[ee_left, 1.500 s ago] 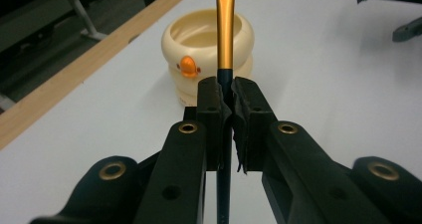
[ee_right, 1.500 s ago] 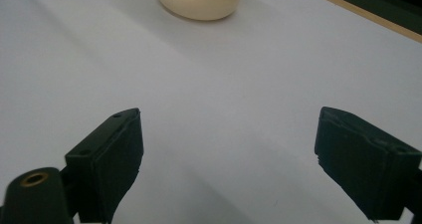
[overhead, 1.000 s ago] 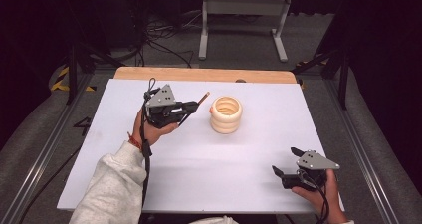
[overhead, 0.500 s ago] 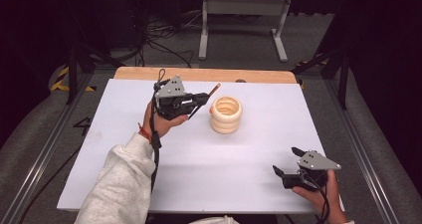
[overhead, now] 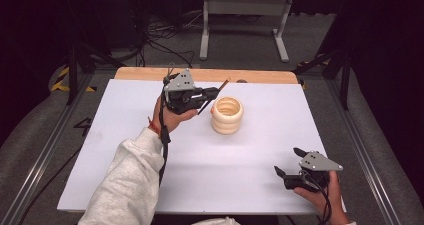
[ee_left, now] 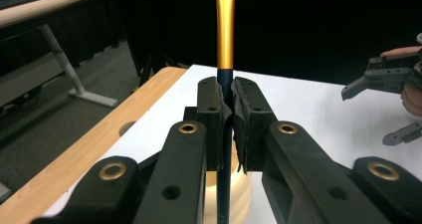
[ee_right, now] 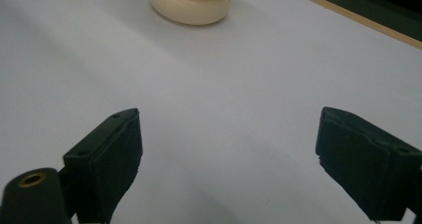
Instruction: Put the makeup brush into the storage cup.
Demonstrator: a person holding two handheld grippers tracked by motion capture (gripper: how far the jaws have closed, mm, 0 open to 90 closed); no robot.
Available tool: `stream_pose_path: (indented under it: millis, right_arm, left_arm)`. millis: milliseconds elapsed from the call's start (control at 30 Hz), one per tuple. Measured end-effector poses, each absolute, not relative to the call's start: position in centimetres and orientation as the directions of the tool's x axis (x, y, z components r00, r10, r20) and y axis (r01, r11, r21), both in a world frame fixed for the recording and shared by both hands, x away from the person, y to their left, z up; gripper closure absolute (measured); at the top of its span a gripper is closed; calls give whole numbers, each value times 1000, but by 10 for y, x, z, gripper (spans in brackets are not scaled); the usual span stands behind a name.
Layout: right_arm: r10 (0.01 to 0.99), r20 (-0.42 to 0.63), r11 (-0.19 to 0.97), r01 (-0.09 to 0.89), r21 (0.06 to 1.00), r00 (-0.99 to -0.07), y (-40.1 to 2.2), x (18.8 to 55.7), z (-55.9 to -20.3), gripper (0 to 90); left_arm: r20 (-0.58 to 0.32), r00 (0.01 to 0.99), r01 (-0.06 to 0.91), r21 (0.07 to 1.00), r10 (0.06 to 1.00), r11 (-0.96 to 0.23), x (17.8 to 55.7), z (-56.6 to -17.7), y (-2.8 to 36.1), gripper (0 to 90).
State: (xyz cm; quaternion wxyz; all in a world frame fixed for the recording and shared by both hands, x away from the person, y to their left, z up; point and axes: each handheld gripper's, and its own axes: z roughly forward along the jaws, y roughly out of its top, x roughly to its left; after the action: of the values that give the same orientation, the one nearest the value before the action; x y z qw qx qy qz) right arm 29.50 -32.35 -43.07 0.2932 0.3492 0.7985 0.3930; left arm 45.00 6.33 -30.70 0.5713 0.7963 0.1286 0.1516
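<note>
While the left gripper is clamped tight on a paintbrush with a dark handle and gold collar, it hangs above the white desk, just left of a cream ribbed holder. Its brush slants across the jaws, apart from the holder. Well apart, near the front right corner, the right gripper rests with jaws wide and empty.
</note>
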Motion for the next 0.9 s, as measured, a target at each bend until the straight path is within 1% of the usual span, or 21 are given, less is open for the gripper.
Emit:
stream_pose_path:
  millis: [333, 467, 733, 900]
  right_arm:
    - [794, -190, 441, 331, 834, -578, -325, 295, -431, 120]
    - [793, -191, 442, 332, 833, -579, -325, 295, -431, 120]
    - [794, -188, 438, 330, 836, -578, -326, 295, -431, 119]
    - [798, -186, 436, 335, 835, -574, -327, 295, -431, 120]
  left_arm:
    - [92, 928, 22, 954, 361, -300, 458, -301, 45, 828]
    - [68, 932, 37, 960, 356, -279, 464, -304, 39, 828]
    - [56, 936, 42, 962, 348, -269, 473, -308, 25, 828]
    - [31, 940, 57, 968, 341, -245, 479, -311, 19, 828]
